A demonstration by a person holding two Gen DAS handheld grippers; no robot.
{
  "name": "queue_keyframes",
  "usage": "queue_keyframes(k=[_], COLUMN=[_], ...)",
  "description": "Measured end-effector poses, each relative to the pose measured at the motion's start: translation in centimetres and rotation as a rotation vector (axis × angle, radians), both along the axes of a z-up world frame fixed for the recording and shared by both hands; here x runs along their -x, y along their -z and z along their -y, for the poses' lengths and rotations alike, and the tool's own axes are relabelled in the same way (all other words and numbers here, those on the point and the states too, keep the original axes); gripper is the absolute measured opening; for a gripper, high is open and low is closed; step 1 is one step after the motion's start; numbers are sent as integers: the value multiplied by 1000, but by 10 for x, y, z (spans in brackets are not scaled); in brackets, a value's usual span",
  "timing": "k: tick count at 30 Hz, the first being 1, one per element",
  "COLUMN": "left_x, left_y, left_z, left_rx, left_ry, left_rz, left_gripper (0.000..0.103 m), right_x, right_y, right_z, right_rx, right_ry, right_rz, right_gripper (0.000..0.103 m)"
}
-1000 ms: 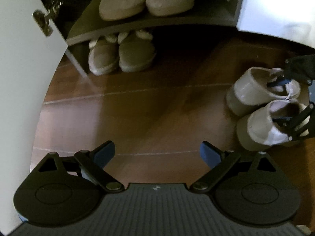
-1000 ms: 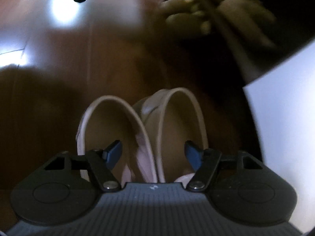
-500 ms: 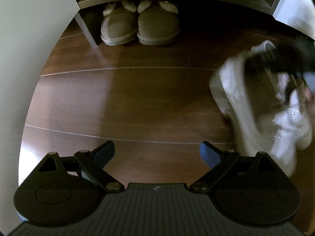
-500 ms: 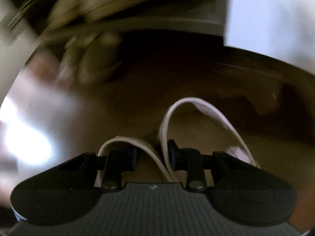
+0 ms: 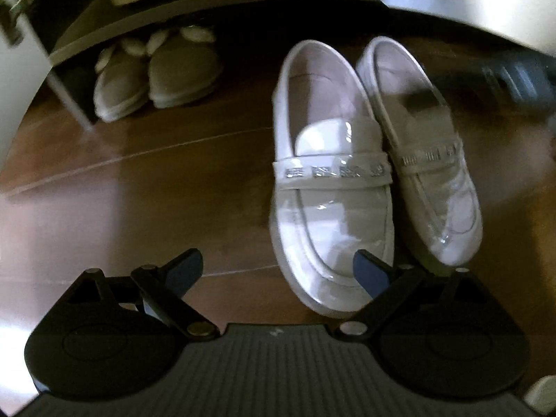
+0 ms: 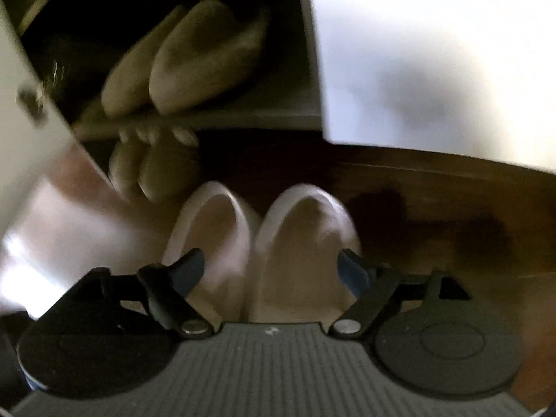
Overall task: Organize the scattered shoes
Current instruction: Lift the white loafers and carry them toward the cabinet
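Loafers: 2 glossy white loafers (image 5: pixel 333 187) side by side on the wooden floor (image 5: pixel 139 187), heels toward the cabinet.
Right gripper (image 6: pixel 269 271): jaws just sprang apart, straddling both heels, pads clear.
Left gripper (image 5: pixel 278 271): jaws apart, empty, near the toes.
Cabinet shelf (image 5: pixel 208 3): 2 tan slippers (image 5: pixel 153 80) beneath, far left.

The left gripper (image 5: pixel 278 272) points steeply downward with its fingers (image 5: pixel 184 271) spread wide and nothing between the blue pads; the right gripper (image 6: pixel 269 271) also tilts steeply down, its fingers (image 6: pixel 189 272) set wide apart; its jaws have just been opening, and the pads now press on nothing, standing clear to either side; in the left wrist view the right gripper shows only as a dark blur at the right edge.
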State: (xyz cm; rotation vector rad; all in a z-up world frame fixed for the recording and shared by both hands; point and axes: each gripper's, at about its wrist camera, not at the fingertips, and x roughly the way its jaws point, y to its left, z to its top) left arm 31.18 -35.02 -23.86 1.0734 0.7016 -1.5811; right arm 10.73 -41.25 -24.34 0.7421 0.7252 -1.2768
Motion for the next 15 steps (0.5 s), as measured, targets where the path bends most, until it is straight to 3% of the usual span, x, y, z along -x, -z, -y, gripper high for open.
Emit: queue_keyframes(k=[4,7,10,15], left_x=[16,21,23,15], left_y=[6,7,12,16], left_z=[-8,-9,-9,8], left_rx=[73,94,117,84], left_ry=[96,133,158,114], left_rz=[12,-2,-15,-100], left_gripper=[80,67,66,71], right_x=[8,12,15,16], right_y=[31,44,46,45], right_z=[-26,-34,-37,-35], right_rx=[-78,-94,-94,-75], right_ry=[1,-4,-19,-24], right_rz=[12,61,91,86], right_gripper=[83,66,65,65])
